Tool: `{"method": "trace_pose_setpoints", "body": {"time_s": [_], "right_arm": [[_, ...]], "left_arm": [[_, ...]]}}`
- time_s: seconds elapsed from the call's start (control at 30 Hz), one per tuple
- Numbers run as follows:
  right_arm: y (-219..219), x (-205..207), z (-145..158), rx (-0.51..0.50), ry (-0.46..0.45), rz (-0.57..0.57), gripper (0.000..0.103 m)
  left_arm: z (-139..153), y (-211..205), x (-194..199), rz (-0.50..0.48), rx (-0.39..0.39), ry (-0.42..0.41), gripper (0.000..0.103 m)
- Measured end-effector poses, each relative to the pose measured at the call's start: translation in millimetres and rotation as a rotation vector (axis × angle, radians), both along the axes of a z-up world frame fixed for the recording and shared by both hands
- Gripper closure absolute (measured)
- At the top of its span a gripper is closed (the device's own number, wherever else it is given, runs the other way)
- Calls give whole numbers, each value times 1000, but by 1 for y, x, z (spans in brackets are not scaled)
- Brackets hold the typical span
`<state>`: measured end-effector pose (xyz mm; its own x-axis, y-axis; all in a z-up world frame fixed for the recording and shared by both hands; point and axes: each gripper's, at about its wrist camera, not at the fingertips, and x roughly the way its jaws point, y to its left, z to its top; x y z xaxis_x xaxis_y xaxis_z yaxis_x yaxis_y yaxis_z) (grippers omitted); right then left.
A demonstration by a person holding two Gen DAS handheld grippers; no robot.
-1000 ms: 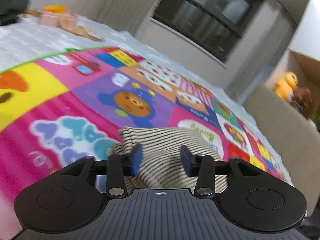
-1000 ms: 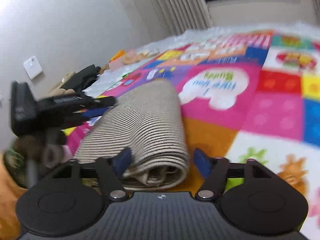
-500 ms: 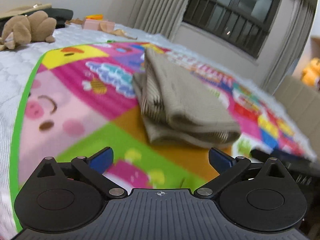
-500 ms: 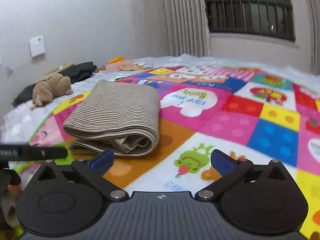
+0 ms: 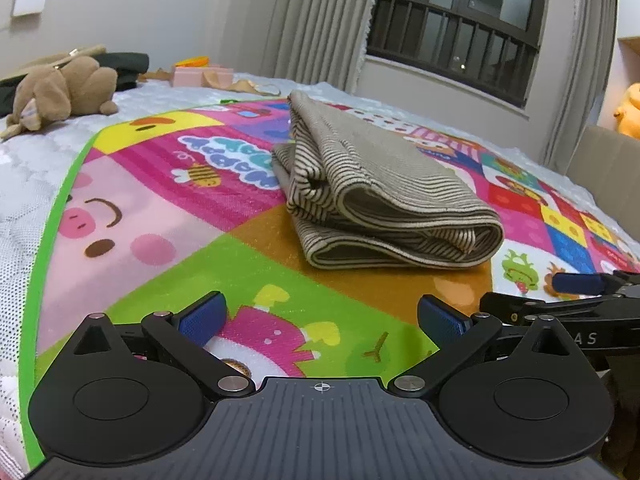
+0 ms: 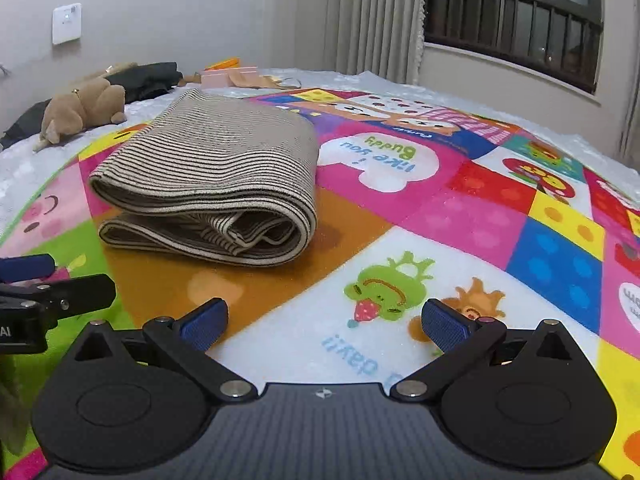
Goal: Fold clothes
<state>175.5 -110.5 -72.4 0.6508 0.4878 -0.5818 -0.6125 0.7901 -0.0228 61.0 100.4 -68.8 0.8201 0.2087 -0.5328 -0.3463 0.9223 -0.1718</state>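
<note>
A beige garment with thin dark stripes [image 5: 384, 196] lies folded in a thick bundle on the colourful cartoon play mat [image 5: 160, 216]. It also shows in the right wrist view [image 6: 216, 184]. My left gripper [image 5: 322, 318] is open and empty, low over the mat, short of the bundle's near edge. My right gripper [image 6: 324, 320] is open and empty, in front of the bundle and to its right. The right gripper's finger shows at the right edge of the left wrist view [image 5: 580, 282]. The left gripper's finger shows at the left edge of the right wrist view [image 6: 28, 266].
The mat lies on a white quilted bed [image 5: 24, 168]. A brown plush toy [image 5: 60, 92], dark clothes [image 5: 128, 68] and a pink box [image 5: 200, 76] lie at the far end. A curtained window [image 5: 452, 28] is behind. A yellow plush [image 5: 630, 110] sits at the right.
Both grippers have let go of the striped garment, opened wide and pulled back from it. The garment now lies folded and still on the mat.
</note>
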Motion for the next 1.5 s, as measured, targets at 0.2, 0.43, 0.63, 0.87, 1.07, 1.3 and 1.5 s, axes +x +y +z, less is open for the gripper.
{"method": "trace_pose_setpoints", "body": {"time_s": [0.2,0.43,0.63,0.87,1.07,1.3,1.5], "right_arm": [[-14,1,2,86,17,-1,0],[-19,6,3,129,42,2,0],[-21,7,2,137,48,1,0],[-21,8,2,141,53,0,0],[-23,9,2,151,59,-1,0],[-26,11,1,167,69,-7,0],[-27,11,1,170,68,-10,0]], "left_arm": [[-1,-5,5,6,42,33,0],[-1,-7,7,10,59,43,0],[-1,-8,7,12,62,40,0],[-1,-9,7,13,66,40,0],[-1,-9,7,15,70,40,0],[0,-10,7,19,77,40,0],[0,-10,6,20,78,40,0]]}}
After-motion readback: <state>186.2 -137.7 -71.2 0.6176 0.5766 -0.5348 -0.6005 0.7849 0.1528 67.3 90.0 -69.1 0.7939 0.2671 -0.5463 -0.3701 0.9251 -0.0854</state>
